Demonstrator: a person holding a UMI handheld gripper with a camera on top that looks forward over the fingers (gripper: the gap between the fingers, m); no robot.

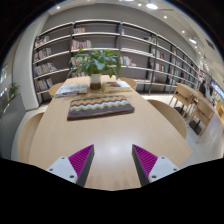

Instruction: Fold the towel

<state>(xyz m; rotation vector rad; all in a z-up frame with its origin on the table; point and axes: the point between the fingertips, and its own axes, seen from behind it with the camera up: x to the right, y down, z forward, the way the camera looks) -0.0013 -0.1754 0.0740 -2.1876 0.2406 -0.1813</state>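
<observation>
A: Where is the towel (100, 107)?

B: It lies flat on the round wooden table (105, 140), straight ahead of the gripper (113, 160) and far beyond its fingertips. It has zigzag stripes on it. It looks folded or bunched into a wide block already, but I cannot tell how many layers there are.

A: Which way does it stretch?

B: Its long side runs left to right, across the way the fingers point. The near long edge faces the gripper.

A: What are the fingers doing?

B: The 2 fingers are spread apart with bare table showing in the gap. The pink pads (78, 160) hold nothing. There is only 1 gripper, so that is the one that must go.

A: So what does the next move need?

B: I think it must travel forward over the table until it reaches the near edge of the towel. It is a little left of the middle, so a small turn that way may help.

A: What else is on the table?

B: A potted plant (98, 64) stands behind the towel, with some papers or books (72, 88) just beside it.

A: And the room?

B: It looks like a library. Long bookshelves (130, 50) line the back wall. Wooden chairs (184, 98) stand off to the right, near another table.
</observation>
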